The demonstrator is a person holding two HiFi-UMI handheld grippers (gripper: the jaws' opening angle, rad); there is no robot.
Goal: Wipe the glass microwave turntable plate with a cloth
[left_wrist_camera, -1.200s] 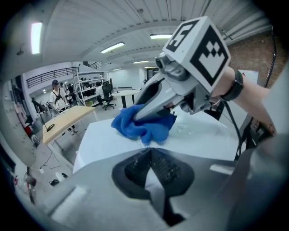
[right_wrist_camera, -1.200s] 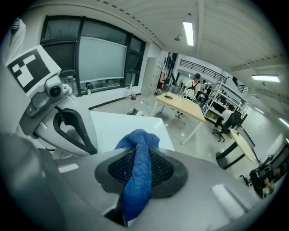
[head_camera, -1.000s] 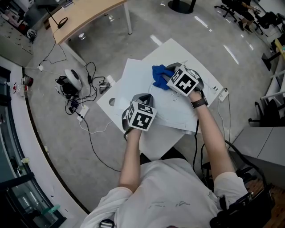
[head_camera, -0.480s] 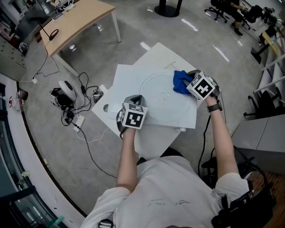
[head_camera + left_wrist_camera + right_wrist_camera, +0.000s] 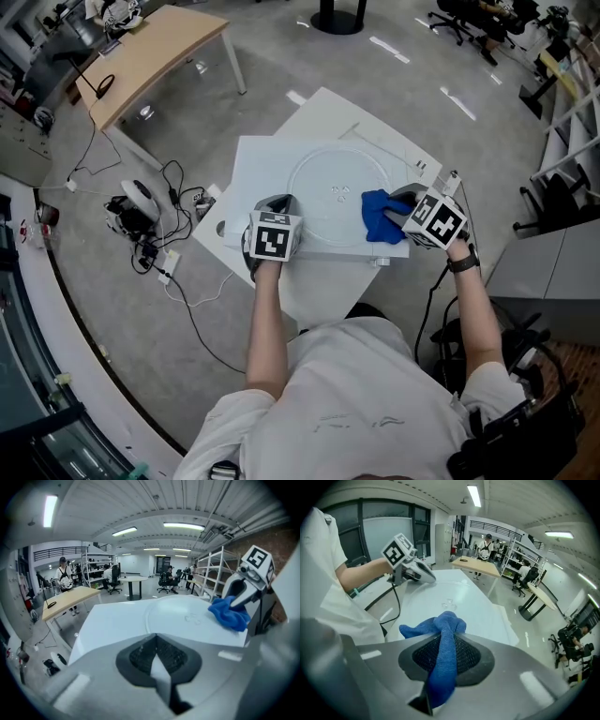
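The right hand-held gripper, grasping the blue cloth, has dragged it across the round glass turntable plate to its near-right rim, one pass done, while the left hand-held gripper pinches the white board beneath.

I see table straight ahead of me, board lying on it. Turntable plate on board, about middle. Cloth on plate's near right rim, pinched in right tool. Left tool at board's near left edge, clamped on that edge; plate between the two tools. Desk behind table, far left. Cable tangle on floor, left of table. Shelving at far right.
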